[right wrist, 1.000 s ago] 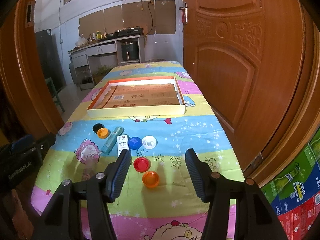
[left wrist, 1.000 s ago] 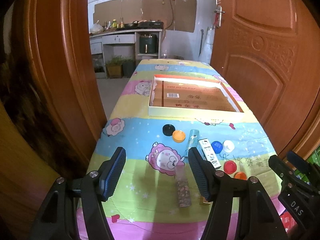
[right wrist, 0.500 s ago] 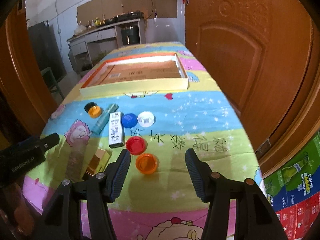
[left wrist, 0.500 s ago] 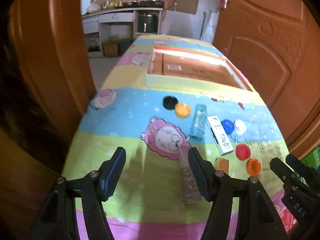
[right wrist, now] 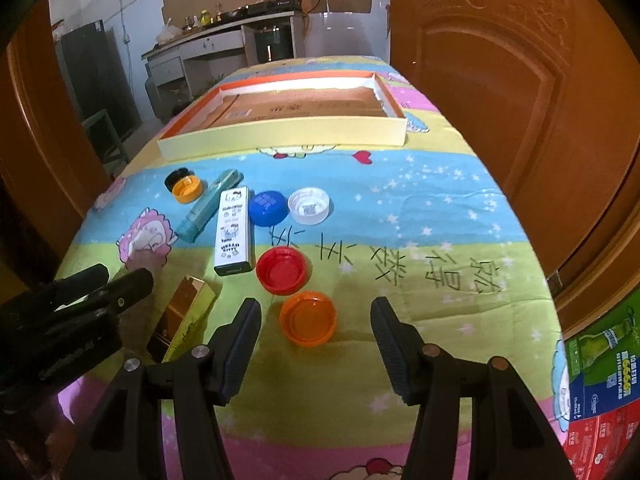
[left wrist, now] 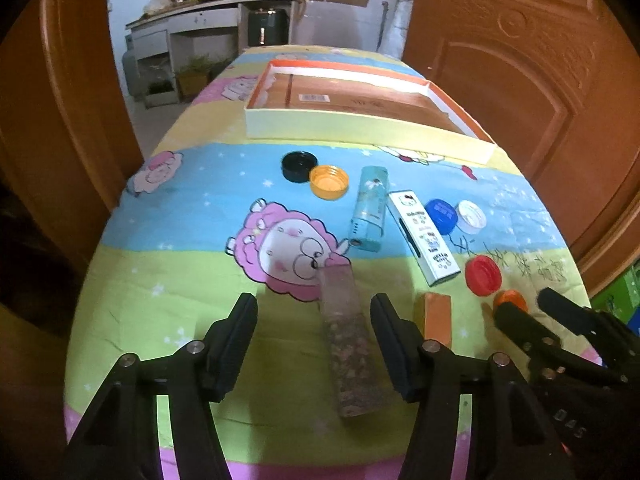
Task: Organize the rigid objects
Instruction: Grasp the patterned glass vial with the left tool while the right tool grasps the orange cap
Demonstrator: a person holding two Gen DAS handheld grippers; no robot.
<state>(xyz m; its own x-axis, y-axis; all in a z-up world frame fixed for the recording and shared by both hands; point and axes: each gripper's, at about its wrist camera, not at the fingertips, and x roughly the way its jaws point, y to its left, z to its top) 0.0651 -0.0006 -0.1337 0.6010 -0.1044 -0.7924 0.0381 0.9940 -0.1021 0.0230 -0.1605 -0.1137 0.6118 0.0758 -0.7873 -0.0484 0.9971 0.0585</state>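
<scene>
A long table under a cartoon-print cloth point(right wrist: 420, 208) fills both views, with wooden doors point(right wrist: 500, 80) on either side. At its far end lies a wide, shallow tray point(left wrist: 360, 128) with a cardboard floor. Nearer, the loose items are spread across the cloth: a clear speckled box point(left wrist: 352, 340) lying lengthwise, a teal tube point(left wrist: 368, 208), a white Hello Kitty box point(right wrist: 234, 236) just beside it, and a gold box point(right wrist: 184, 320) on its side. Then the lids: black point(left wrist: 298, 166) touching yellow-orange point(left wrist: 329, 182), blue point(right wrist: 267, 208) next to white point(right wrist: 309, 206), red point(right wrist: 281, 270) and orange point(right wrist: 307, 322) closest in. The left gripper point(left wrist: 314, 332) hangs low over the cloth, fingers spread wide, the speckled box lying between them, untouched. The right gripper point(right wrist: 316, 328) is spread wide too, the orange lid sitting between its fingers, not touched.
</scene>
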